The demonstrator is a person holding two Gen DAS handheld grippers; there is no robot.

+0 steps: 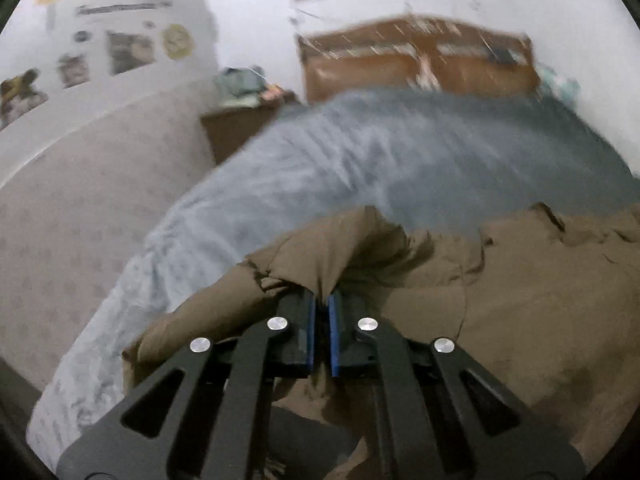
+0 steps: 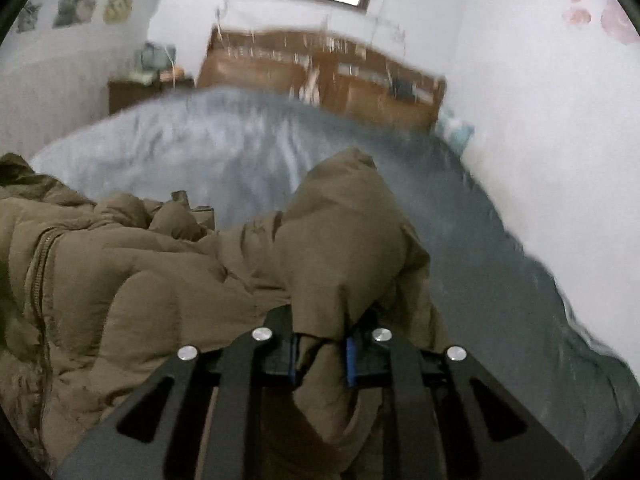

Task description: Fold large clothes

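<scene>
Both left gripper [image 1: 322, 300] and right gripper [image 2: 320, 346] pinch bunched brown padded jacket [image 2: 132, 280] on bed [image 1: 360, 160]; looks bulky, soft, likely slippery, best held at edges.

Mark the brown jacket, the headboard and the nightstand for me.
brown jacket [image 2: 160, 280], right wrist view, quilted body panel.
headboard [image 1: 420, 64], left wrist view, wooden front panel.
nightstand [image 1: 236, 128], left wrist view, dark front face.
</scene>
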